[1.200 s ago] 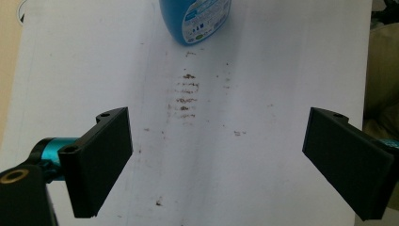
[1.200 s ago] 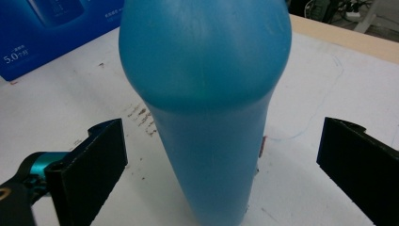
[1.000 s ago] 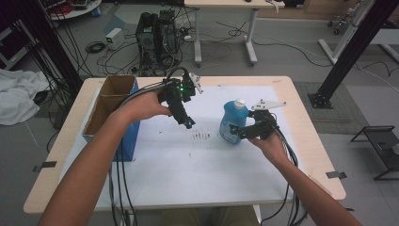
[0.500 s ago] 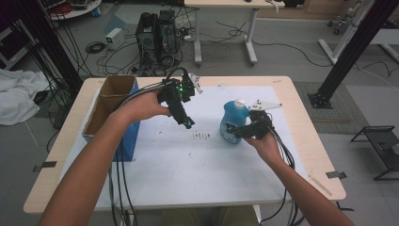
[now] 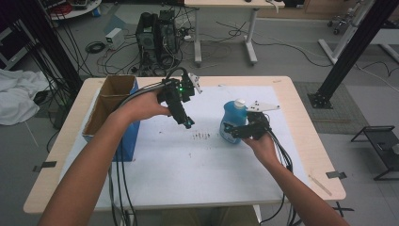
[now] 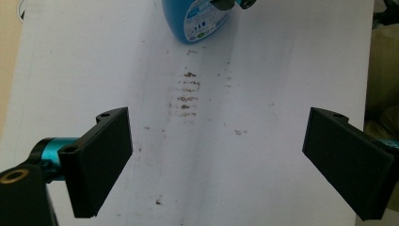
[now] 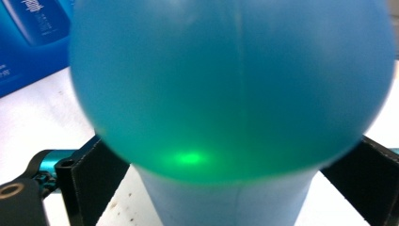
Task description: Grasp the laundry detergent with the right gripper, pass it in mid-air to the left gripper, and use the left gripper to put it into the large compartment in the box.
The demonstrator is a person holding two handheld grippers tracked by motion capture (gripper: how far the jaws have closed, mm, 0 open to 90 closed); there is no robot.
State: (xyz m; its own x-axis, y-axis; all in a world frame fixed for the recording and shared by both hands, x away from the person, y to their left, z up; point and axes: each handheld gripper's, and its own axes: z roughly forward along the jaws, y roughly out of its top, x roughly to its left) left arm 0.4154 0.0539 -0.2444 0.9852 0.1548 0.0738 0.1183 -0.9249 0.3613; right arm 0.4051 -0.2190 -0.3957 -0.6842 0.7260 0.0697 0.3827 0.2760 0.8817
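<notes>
- Blue bottle [image 5: 232,121] stands upright on my white mat [image 5: 197,160], clamped in my right gripper [image 5: 234,129].
- My left gripper [image 5: 187,123] hangs wide open and empty above the brown smudges [image 6: 187,94].

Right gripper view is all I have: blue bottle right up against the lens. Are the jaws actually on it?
Observer: In the high view the right gripper has its jaws either side of the blue bottle; I cannot tell whether they press it.
Operator: Bottle upright?
Observer: Yes, it stands on the white sheet with its white cap on top.
Operator: Where's the left gripper?
Observer: The left gripper hangs open above brown smudges on the sheet, left of the bottle, holding nothing.
</notes>
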